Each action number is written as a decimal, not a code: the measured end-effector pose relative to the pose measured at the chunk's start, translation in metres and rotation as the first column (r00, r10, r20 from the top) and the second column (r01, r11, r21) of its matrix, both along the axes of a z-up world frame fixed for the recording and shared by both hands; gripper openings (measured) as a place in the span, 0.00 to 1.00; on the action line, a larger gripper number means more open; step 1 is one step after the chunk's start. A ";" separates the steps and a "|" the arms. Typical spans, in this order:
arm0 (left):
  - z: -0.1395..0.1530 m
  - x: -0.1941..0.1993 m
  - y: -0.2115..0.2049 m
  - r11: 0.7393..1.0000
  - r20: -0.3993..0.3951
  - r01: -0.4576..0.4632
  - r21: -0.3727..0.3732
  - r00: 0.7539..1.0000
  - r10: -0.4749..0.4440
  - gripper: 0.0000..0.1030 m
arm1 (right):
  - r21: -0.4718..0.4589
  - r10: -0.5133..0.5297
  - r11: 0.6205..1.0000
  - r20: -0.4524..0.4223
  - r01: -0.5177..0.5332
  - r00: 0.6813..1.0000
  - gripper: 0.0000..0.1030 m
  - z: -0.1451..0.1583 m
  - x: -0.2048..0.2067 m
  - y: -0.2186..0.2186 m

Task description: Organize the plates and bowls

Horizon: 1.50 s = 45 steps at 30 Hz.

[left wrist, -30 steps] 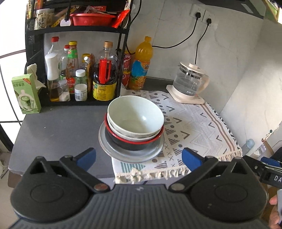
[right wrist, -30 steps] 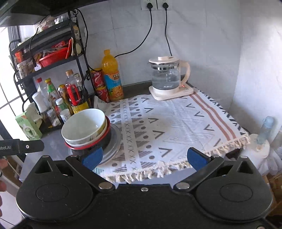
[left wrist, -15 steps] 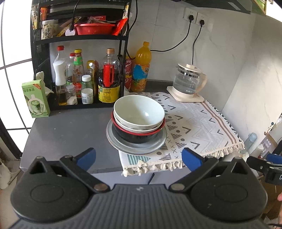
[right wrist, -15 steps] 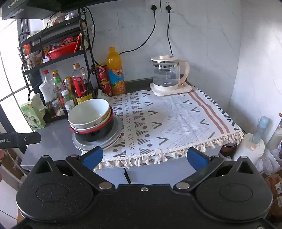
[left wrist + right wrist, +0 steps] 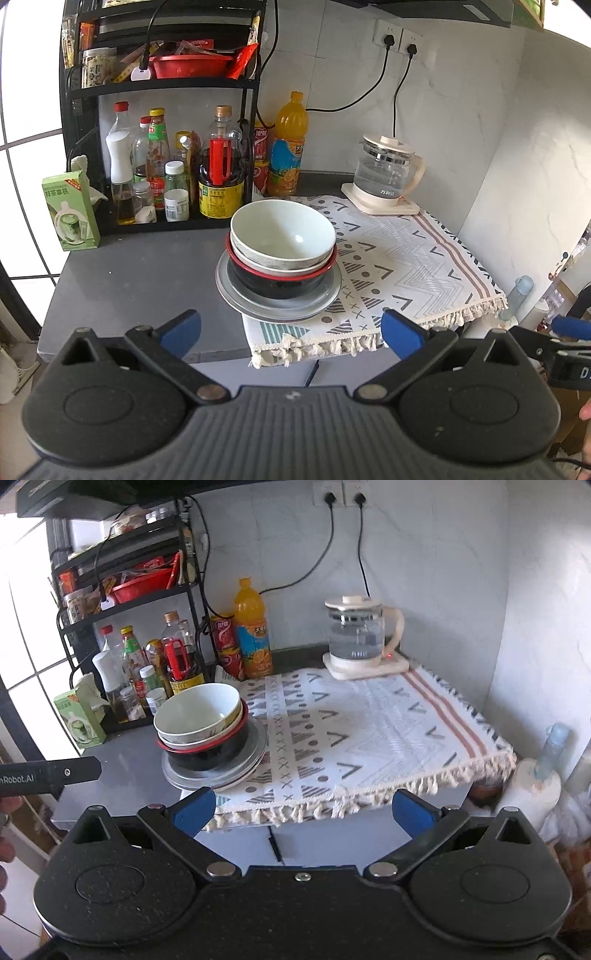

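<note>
wrist views, facing shared counter (image 5: 140,273), pulled back

Marbled white wall (image 5: 443,110), bright window (image 5: 22,129)

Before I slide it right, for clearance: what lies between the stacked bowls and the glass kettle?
Only bare patterned cloth between bowls and kettle, in both views.

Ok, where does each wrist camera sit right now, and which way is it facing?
Left wrist: behind the open left gripper, held off the counter's front edge, facing the stack of bowls and the condiment rack; the right gripper's tip and a bit of hand show at far right.
Right wrist: behind the open right gripper, further right, facing the patterned cloth and glass kettle; the left gripper's arm and fingers show at far left.
Shared: bowls, rack, orange bottle, kettle, cloth.
</note>
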<state>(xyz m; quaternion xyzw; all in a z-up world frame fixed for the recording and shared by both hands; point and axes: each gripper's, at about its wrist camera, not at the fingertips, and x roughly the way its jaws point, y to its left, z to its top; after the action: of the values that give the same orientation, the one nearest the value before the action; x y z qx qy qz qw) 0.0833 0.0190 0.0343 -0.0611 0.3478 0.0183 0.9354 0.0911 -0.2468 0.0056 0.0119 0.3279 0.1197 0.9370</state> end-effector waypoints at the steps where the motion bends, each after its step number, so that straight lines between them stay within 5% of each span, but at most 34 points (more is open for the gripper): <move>1: -0.001 0.000 0.001 1.000 -0.001 -0.001 0.001 1.000 0.001 1.00 | -0.002 0.007 1.000 -0.003 -0.007 1.000 1.00 0.000 0.000 0.002; 45: -0.026 0.018 0.011 1.000 -0.093 0.010 -0.008 0.996 -0.010 1.00 | 0.075 0.015 0.997 -0.081 -0.009 0.997 1.00 -0.010 0.014 0.011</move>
<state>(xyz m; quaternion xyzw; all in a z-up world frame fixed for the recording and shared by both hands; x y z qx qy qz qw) 0.1011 0.0300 0.0084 -0.0619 0.3913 0.0153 0.9181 0.1054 -0.2359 -0.0048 0.0494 0.3613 0.1371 0.9210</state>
